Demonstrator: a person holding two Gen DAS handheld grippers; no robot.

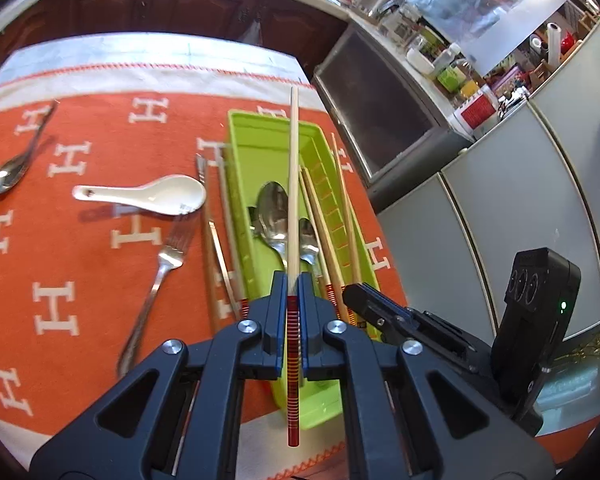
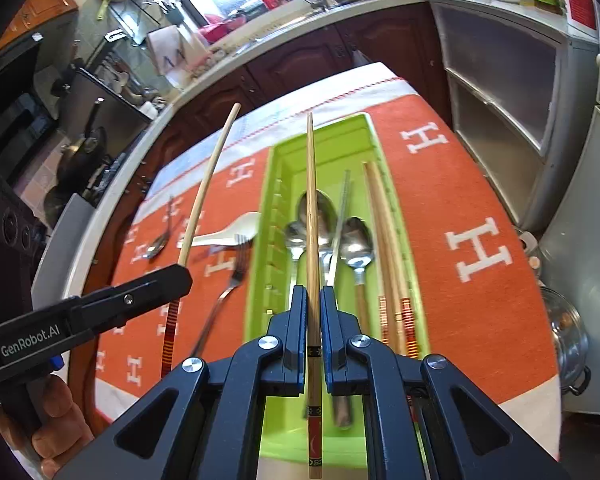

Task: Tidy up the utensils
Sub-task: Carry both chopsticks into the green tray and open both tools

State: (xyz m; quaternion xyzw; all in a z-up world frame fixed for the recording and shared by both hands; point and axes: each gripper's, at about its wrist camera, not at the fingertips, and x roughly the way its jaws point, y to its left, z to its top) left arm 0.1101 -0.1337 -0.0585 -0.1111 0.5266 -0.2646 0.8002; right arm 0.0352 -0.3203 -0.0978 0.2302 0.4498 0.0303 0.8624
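Note:
My left gripper (image 1: 293,280) is shut on a pale chopstick (image 1: 293,184) with a red-striped end, held above the green utensil tray (image 1: 260,136). My right gripper (image 2: 312,294) is shut on a darker wooden chopstick (image 2: 311,200), also above the tray (image 2: 332,136). The tray holds metal spoons (image 2: 356,244) and a pair of chopsticks (image 2: 384,232). The left gripper's chopstick (image 2: 208,184) also shows in the right wrist view. The right gripper's finger (image 1: 374,306) shows at the tray's right in the left wrist view.
On the orange cloth (image 1: 80,240) left of the tray lie a white ceramic spoon (image 1: 148,198), a metal fork (image 1: 160,268), a small metal spoon (image 1: 12,172) and more chopsticks (image 1: 230,236). Another chopstick (image 1: 346,208) rests on the tray's right rim. Cabinets (image 1: 480,220) stand to the right.

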